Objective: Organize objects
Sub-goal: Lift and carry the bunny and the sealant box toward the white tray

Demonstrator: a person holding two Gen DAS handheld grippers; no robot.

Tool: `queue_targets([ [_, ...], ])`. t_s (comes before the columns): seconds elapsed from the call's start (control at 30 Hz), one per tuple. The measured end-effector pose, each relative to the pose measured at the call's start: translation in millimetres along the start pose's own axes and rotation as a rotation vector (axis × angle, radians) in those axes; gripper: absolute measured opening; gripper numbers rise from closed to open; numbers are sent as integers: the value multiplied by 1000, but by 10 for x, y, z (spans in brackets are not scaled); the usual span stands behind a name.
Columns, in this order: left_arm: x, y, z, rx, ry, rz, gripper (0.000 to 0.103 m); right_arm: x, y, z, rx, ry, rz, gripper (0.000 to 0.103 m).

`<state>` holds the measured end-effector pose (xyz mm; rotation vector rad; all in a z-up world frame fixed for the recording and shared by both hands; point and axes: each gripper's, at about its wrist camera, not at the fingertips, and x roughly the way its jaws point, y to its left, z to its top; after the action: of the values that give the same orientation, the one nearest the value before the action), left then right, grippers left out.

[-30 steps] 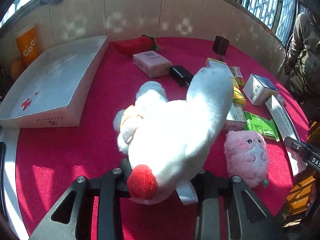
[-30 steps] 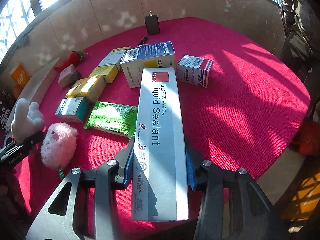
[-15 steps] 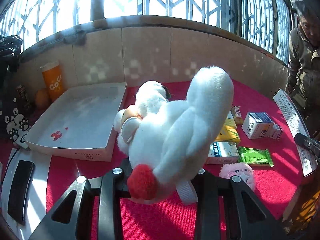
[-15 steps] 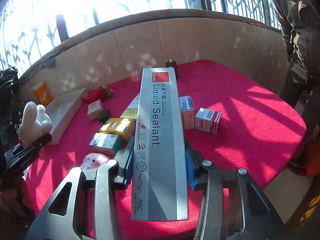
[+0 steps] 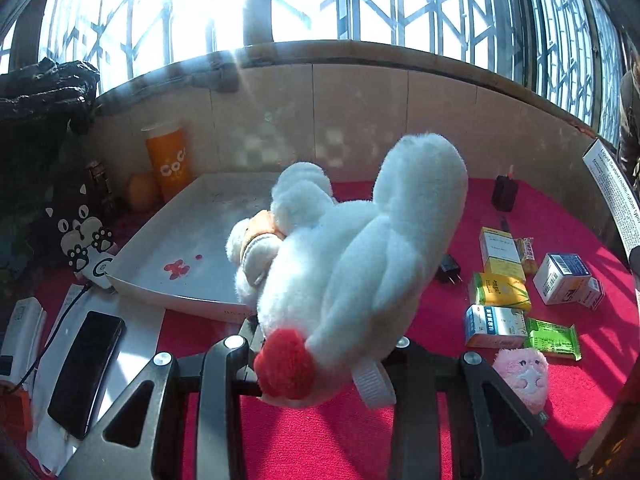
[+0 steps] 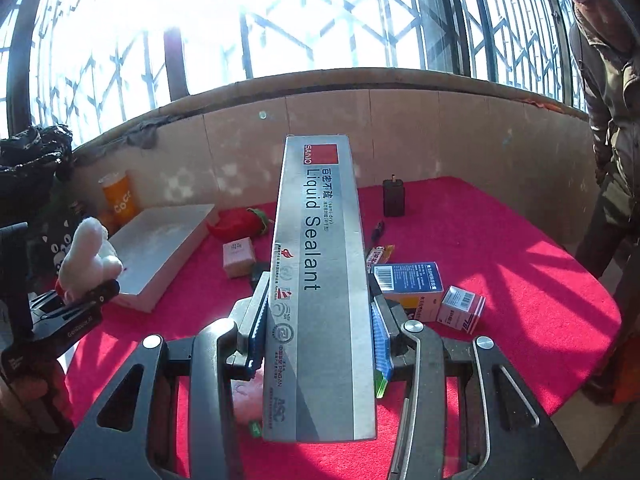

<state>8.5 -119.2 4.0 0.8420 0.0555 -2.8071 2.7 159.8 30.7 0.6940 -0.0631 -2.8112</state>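
Orange paper cup (image 5: 167, 164) standing against the tiled wall (image 5: 360, 120). Black phone (image 5: 86, 372) lying nearer than the cup. Barred windows (image 5: 400, 8) above the wall.

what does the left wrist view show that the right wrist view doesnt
Only the left wrist view: the black phone on white paper at the table's near left, the pink plush, the green packet and the yellow box.

Only the right wrist view: the red strawberry plush, the pink soap box and a standing person at right.

Both: the white tray, the orange cup, the black charger, the white plush held by the left gripper, and the Liquid Sealant box held by the right gripper.
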Motion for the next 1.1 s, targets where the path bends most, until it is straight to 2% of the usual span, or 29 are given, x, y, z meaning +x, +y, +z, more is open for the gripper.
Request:
queue_targets([
  [0.17,-37,174,55,-30,-15,41,33,6,204,116,-31,-44,-9,42],
  [0.33,-49,322,67,-51,-21,68,33,38,399,188,-56,-61,31,42],
  [0.6,-3,479,94,-67,-24,82,33,117,648,185,-69,-57,86,42],
  [0.67,71,581,173,-73,-51,71,34,131,647,189,-60,-55,88,42],
  [0.77,318,764,367,-78,-97,48,34,149,577,189,-37,-52,85,42],
  [0.83,567,813,498,-81,-101,21,34,166,515,188,-16,-48,81,42],
  [0.97,1133,674,596,-34,-31,15,34,191,401,192,13,-41,74,42],
  [1.1,1680,510,499,16,99,40,35,208,269,202,39,-36,69,42],
])
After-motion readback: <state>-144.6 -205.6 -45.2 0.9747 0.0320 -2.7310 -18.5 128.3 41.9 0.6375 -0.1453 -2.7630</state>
